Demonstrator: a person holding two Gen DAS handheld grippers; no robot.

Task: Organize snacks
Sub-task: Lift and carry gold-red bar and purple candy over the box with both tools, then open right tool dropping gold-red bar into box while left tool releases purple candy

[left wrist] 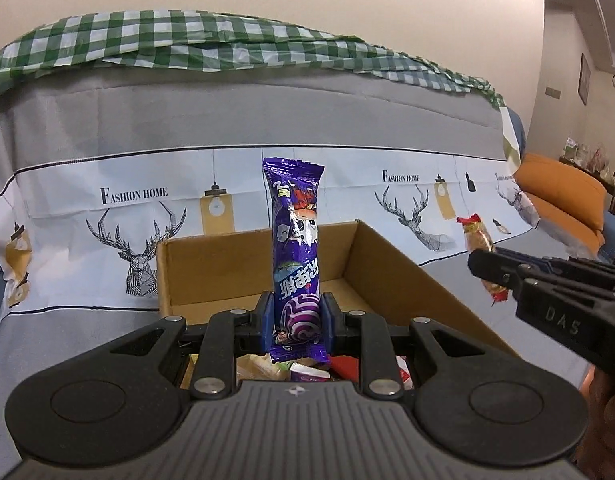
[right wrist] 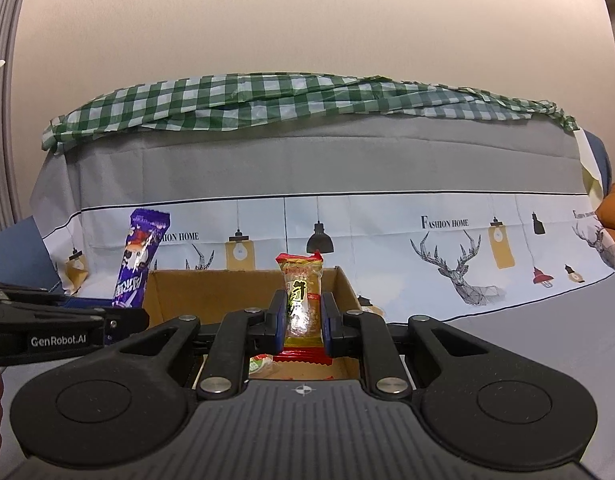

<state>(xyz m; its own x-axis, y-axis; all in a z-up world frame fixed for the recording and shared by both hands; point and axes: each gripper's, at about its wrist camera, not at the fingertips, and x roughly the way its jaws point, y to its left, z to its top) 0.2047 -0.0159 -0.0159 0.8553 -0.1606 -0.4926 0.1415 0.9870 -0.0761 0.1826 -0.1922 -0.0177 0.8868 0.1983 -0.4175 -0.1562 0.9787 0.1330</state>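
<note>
My left gripper (left wrist: 296, 322) is shut on a tall purple snack packet (left wrist: 296, 248) and holds it upright above an open cardboard box (left wrist: 391, 268). My right gripper (right wrist: 303, 322) is shut on a small red-and-gold snack packet (right wrist: 302, 300), also upright above the box (right wrist: 211, 292). In the left wrist view the right gripper (left wrist: 492, 278) shows at the right with the red-and-gold packet (left wrist: 478, 236). In the right wrist view the left gripper (right wrist: 125, 322) shows at the left with the purple packet (right wrist: 137, 258). Several snacks (left wrist: 307, 372) lie in the box under the grippers.
The box stands on a sofa seat covered by a grey and white deer-print sheet (right wrist: 447, 264). A green checked cloth (right wrist: 291, 100) lies over the sofa back. An orange cushion (left wrist: 563, 196) sits at the far right.
</note>
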